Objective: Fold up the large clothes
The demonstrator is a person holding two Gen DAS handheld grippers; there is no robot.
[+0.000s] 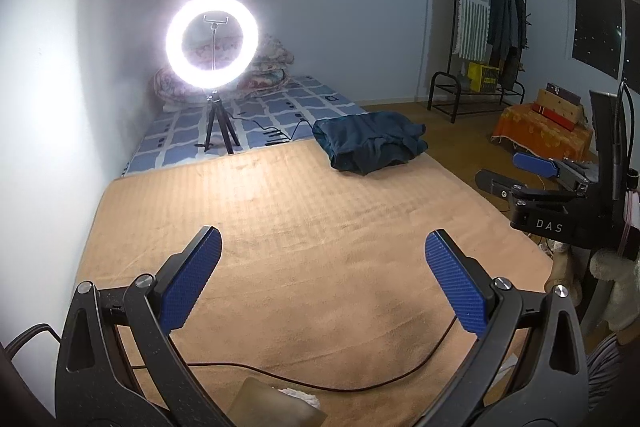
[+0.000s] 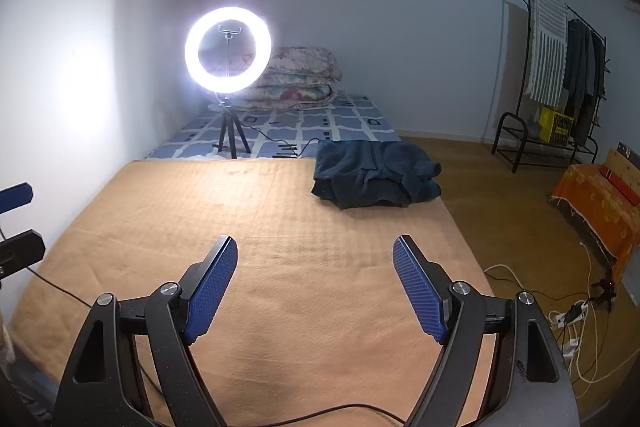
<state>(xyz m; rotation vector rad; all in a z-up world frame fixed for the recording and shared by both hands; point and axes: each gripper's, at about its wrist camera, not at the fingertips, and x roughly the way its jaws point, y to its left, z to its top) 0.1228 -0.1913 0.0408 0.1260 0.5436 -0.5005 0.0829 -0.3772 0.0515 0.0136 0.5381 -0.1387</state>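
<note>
Both the left hand-held gripper (image 1: 323, 283) and the right hand-held gripper (image 2: 315, 283) hang released, jaws spread, over a bare stretch of tan blanket (image 2: 260, 227) on the bed. One folded dark-blue garment (image 2: 374, 173) lies at the blanket's far right edge, near one lit ring light (image 2: 228, 51) on its tripod. One clothes rack (image 2: 560, 79) stands by the wall.

Soft cloth, textured plastic

Fleecy matt dark-teal garment pile (image 2: 374, 173) on a napped tan blanket (image 2: 280, 267); dimpled blue, probably rubbery, finger pads (image 2: 212, 287).
</note>
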